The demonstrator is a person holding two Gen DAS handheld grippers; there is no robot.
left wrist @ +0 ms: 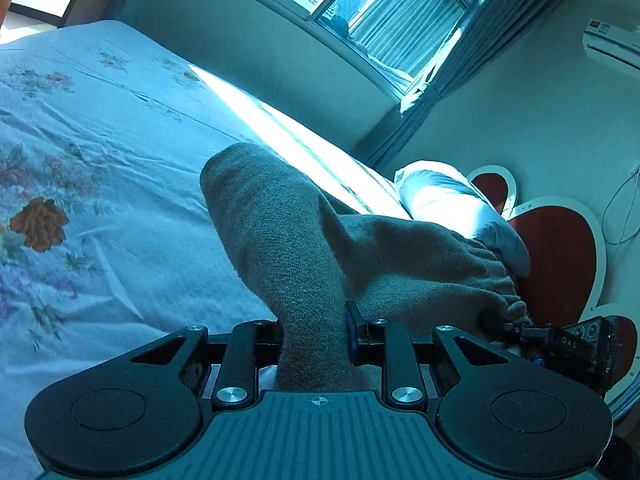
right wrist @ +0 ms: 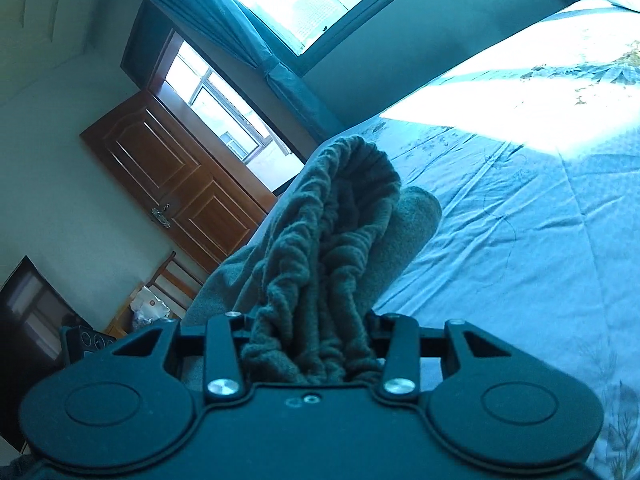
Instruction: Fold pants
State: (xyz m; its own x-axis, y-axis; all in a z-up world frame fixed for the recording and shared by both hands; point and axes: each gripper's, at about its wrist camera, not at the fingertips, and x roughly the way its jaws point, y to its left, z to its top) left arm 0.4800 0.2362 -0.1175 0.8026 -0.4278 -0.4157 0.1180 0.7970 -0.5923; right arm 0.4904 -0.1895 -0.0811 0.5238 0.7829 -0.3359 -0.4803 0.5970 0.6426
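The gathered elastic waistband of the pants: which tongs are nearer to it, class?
Right. The right tongs clamp the waistband itself; the left tongs grip a plain fold further along.

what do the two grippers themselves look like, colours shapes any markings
Both are matte black. The left gripper has two rounded lobes with recessed discs, silver screws on its linkage bars, a ribbed centre plate with a small white crosshair mark, and a blue strip on one finger. The right gripper has the same lobes, discs and silver screws, but a smooth centre plate. No cables or sleeves are visible.
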